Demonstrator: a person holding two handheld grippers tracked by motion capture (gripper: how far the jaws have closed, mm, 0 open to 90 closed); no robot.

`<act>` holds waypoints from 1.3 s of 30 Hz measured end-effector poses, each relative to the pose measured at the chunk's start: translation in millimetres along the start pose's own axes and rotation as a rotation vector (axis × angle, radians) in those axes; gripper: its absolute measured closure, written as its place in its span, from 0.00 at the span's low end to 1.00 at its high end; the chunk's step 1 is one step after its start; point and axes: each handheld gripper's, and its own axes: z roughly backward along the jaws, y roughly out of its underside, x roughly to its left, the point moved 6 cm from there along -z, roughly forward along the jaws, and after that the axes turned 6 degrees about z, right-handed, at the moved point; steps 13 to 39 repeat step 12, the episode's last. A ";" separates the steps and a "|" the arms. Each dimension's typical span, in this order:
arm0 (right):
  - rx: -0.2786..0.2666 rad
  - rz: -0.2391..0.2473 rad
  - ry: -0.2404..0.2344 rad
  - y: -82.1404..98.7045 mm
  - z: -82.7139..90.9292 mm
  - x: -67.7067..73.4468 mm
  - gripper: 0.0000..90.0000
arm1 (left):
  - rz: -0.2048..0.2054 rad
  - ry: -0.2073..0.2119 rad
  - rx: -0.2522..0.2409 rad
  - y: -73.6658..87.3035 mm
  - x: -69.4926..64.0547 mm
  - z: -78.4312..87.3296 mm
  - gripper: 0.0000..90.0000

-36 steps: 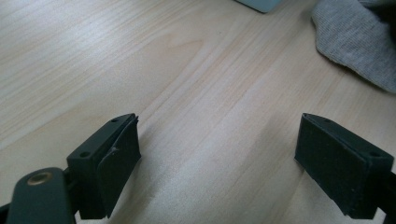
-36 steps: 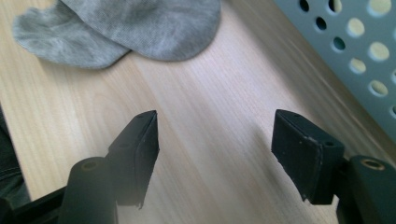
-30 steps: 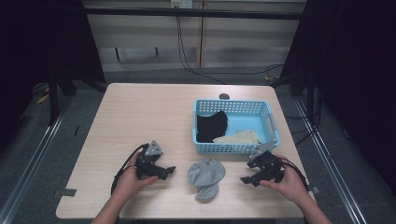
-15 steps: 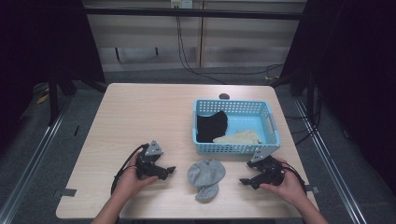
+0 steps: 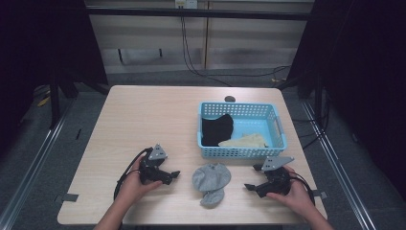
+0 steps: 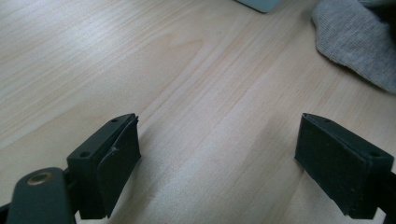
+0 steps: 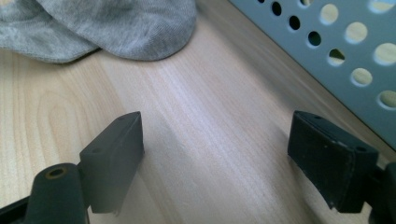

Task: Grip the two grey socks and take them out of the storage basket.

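A crumpled grey sock (image 5: 210,181) lies on the wooden table (image 5: 143,120) near its front edge. My left gripper (image 5: 171,175) rests on the table just left of the sock, jaws wide open and empty. My right gripper (image 5: 253,178) rests to the sock's right, also open and empty. In the left gripper view the grey sock (image 6: 359,42) shows at the upper right, beyond the open gripper (image 6: 233,163). In the right gripper view the grey sock (image 7: 102,25) lies at the top left, ahead of the open gripper (image 7: 219,158).
A light blue perforated basket (image 5: 277,127) stands behind the sock at the right, holding a black cloth (image 5: 217,128) and a cream cloth (image 5: 244,141). Its wall (image 7: 336,51) runs along the right gripper view's right side. A small dark disc (image 5: 230,99) lies behind the basket.
The right hand and its gripper have shifted slightly toward the front edge of the table. The left gripper and the sock have stayed put.
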 end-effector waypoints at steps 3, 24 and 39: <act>-0.006 -0.004 0.002 0.5 0.1 0.1 0.20 | 0.000 0.000 0.000 0.1 0.0 0.1 0.15; -0.006 -0.005 0.003 0.4 0.0 0.0 0.20 | -0.003 -0.003 0.001 0.1 0.3 0.4 0.15; -0.006 -0.005 0.003 0.4 0.0 0.0 0.20 | -0.003 -0.003 0.001 0.1 0.3 0.4 0.15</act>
